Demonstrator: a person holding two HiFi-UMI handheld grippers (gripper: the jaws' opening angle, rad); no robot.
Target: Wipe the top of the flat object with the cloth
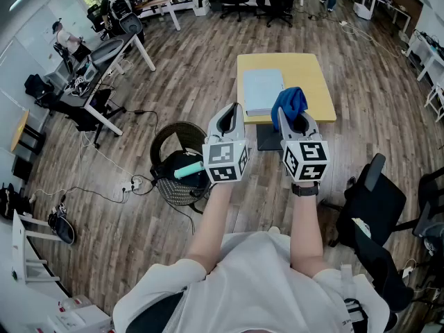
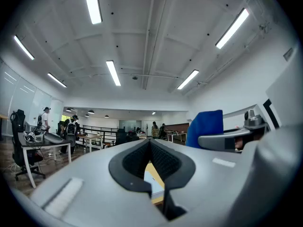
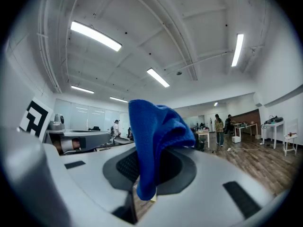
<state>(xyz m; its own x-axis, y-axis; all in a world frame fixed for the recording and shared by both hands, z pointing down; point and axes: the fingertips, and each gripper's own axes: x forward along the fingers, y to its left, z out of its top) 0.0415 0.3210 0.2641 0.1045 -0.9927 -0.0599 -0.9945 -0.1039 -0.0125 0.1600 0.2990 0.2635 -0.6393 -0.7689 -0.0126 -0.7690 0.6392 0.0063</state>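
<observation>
R gripper (image 3: 142, 176) jaws pinch a blue cloth (image 3: 152, 136), which bunches up above the tips. It's held in the air near the table's (image 1: 313, 82) near edge, not touching the flat object (image 1: 262, 89). That's a pale slab lying flat on the yellow table, left half. L gripper (image 2: 150, 144) jaws pressed together, nothing between, beside the R one. On the floor left of the table: round dark basket (image 1: 164, 141) w/ black stuff and a teal tube (image 1: 189, 171) inside.
</observation>
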